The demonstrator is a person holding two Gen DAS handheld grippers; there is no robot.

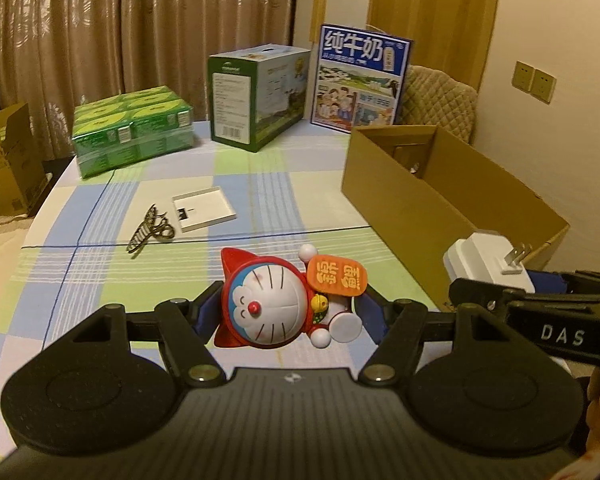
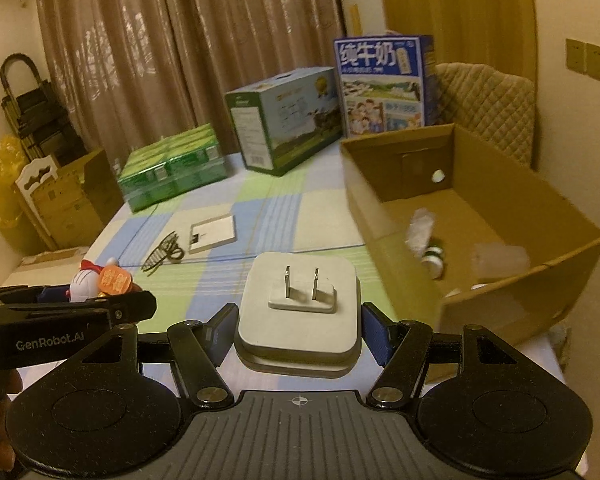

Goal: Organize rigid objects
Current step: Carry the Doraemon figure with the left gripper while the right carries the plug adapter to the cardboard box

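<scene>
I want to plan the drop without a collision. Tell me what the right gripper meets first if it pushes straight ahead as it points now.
Probably nothing close: the right gripper, shut on the white charger, points over bare tablecloth toward the green carton. The cardboard box lies to its right. Depth is unclear.

left gripper [image 1: 286,312] clamping doraemon figurine [image 1: 276,304], white charger [image 1: 488,266] right, cardboard box [image 1: 440,200] beyond

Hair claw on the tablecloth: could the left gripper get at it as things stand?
Probably not yet: the left gripper is shut on the Doraemon toy. The path to the hair claw looks clear.
</scene>
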